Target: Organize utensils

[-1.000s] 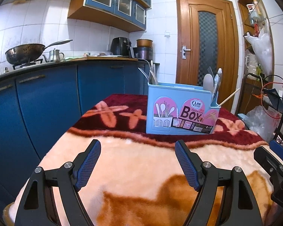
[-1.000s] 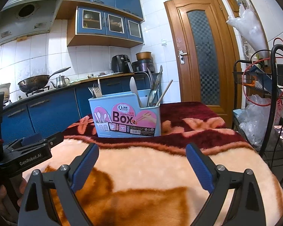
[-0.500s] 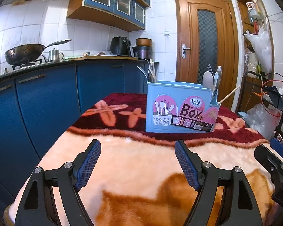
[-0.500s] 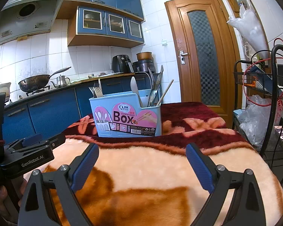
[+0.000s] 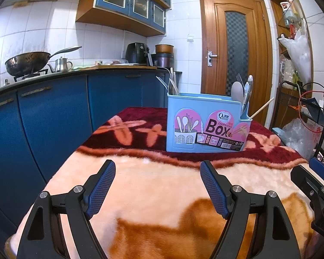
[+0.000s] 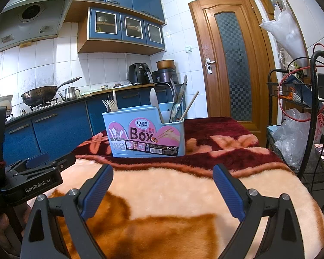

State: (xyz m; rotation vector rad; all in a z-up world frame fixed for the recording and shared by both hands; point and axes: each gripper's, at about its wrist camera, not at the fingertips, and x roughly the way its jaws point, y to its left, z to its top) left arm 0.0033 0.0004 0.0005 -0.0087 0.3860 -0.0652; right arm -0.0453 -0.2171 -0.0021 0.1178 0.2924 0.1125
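Note:
A light blue utensil box (image 5: 207, 127) with pink "Box" labels stands on the dark red end of the blanket; it also shows in the right wrist view (image 6: 146, 132). It holds forks (image 6: 110, 105), a white spoon (image 5: 236, 90), metal utensils (image 6: 179, 99) and a chopstick (image 5: 262, 108). My left gripper (image 5: 157, 185) is open and empty, well short of the box. My right gripper (image 6: 163, 192) is open and empty, also short of the box.
The table is covered by a peach, orange and dark red plush blanket (image 5: 162, 183). Blue kitchen cabinets (image 5: 54, 116) with a wok (image 5: 28, 62) stand at left. A wire rack with cables and plastic bags (image 6: 302, 129) stands at right. A wooden door (image 6: 233, 64) is behind.
Both views have shifted only slightly; the box sits a touch higher in the left wrist view. Both grippers stay open and empty.

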